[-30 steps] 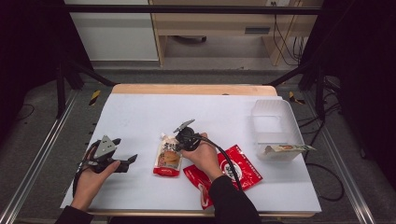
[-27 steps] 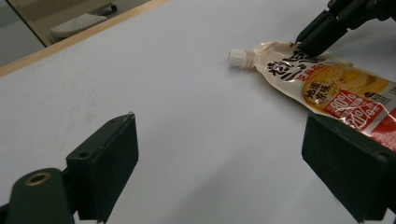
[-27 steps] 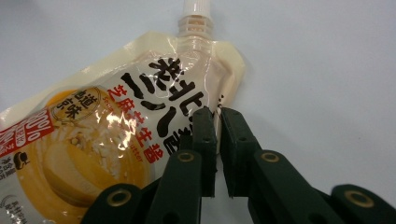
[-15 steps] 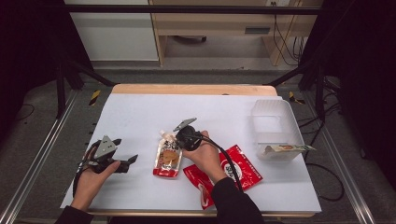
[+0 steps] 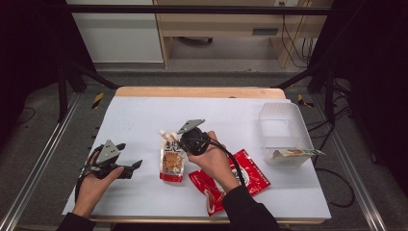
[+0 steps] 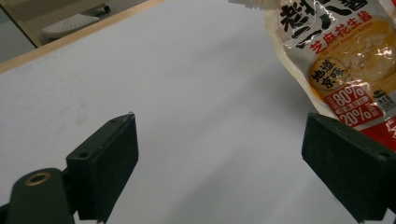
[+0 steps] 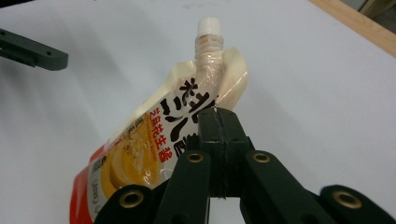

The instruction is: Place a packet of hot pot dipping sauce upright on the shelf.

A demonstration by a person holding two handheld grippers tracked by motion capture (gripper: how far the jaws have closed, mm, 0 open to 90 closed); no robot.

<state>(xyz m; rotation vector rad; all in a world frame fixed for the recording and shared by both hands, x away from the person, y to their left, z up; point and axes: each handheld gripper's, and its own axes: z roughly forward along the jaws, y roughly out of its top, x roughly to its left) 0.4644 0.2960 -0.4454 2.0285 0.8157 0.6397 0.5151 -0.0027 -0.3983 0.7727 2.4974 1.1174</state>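
At table centre, right gripper clamped on spouted pouch; left gripper gaping wide, empty.

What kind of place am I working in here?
Most likely a lab recording bench, not a kitchen: a white-covered table inside a black metal frame, loose cables on the floor behind, and a clear bin for sorting.

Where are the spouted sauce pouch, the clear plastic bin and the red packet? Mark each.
spouted sauce pouch (image 7: 140, 154), right gripper view, printed front.
clear plastic bin (image 5: 299, 126), high view, right wall.
red packet (image 5: 250, 171), high view, right half.
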